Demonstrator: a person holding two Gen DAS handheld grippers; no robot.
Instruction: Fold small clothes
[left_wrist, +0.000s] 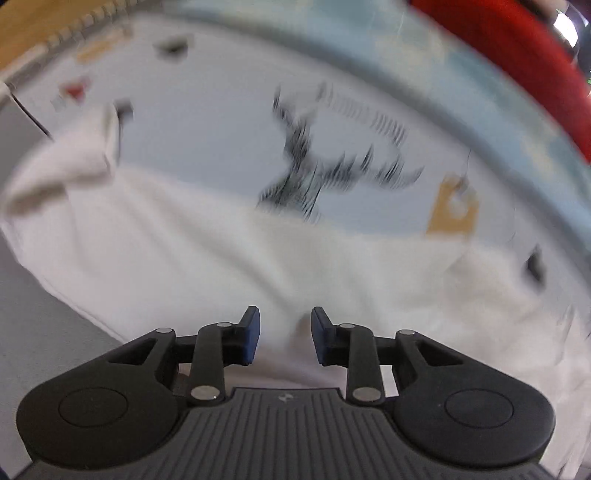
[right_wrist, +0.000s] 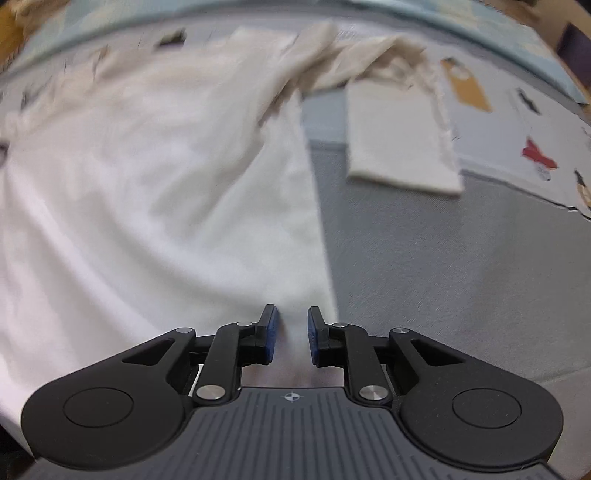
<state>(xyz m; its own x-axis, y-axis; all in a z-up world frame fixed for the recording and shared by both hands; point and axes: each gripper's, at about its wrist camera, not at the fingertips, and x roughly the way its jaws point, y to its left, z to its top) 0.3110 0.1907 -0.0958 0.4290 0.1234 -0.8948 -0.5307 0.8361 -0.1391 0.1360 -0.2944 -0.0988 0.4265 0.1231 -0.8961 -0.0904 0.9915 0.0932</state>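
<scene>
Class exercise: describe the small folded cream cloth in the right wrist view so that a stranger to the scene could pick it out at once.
Start from the big white garment spread over the grey surface. Beyond its right edge, past the right tongs, a small folded cloth lies flat, partly on a printed sheet. Unlike the crumpled cream fabric behind it, it is a neat rectangle.

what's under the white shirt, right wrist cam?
The white shirt lies on a grey surface, bare to its right. Farther back, a pale printed sheet runs under its sleeve. Whatever lies beneath the shirt's body is covered.
</scene>
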